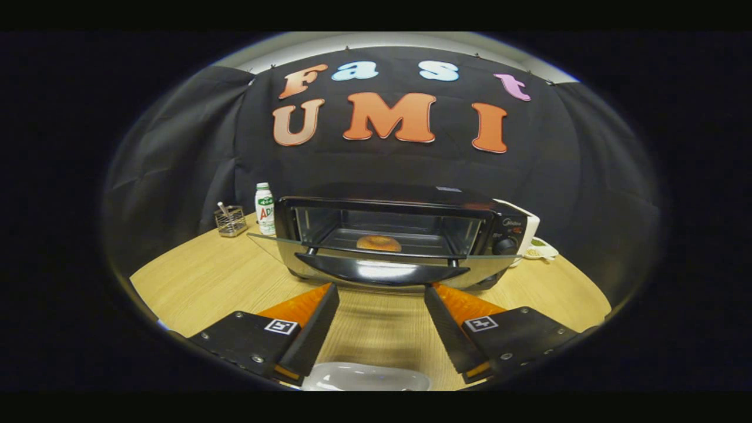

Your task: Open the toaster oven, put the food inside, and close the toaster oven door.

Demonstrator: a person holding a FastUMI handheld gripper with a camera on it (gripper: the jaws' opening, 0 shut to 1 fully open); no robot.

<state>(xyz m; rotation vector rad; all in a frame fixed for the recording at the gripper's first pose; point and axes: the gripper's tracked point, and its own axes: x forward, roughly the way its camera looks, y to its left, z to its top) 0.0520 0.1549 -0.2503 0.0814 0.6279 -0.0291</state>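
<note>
Jaws wide, empty; toaster oven (399, 235) facing them, long axis crosswise.

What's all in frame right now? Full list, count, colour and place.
toaster oven: 1, black and silver, on the table just beyond the fingers, glass door folded down open
food: 1, round, golden brown, on the rack inside the oven
bottle: 1, white with green label, left of the oven
wire basket: 1, metal, left of the bottle, something pale standing in it
white appliance: 1, behind the oven's right side, mostly hidden
small dish: 1, white, right of the oven, contents too small to tell
clear tray: 1, translucent, near side of the table, between the fingers
table: 1, light wood
tongs: 1, fingers spread wide, holding nothing, tips just short of the door
</note>
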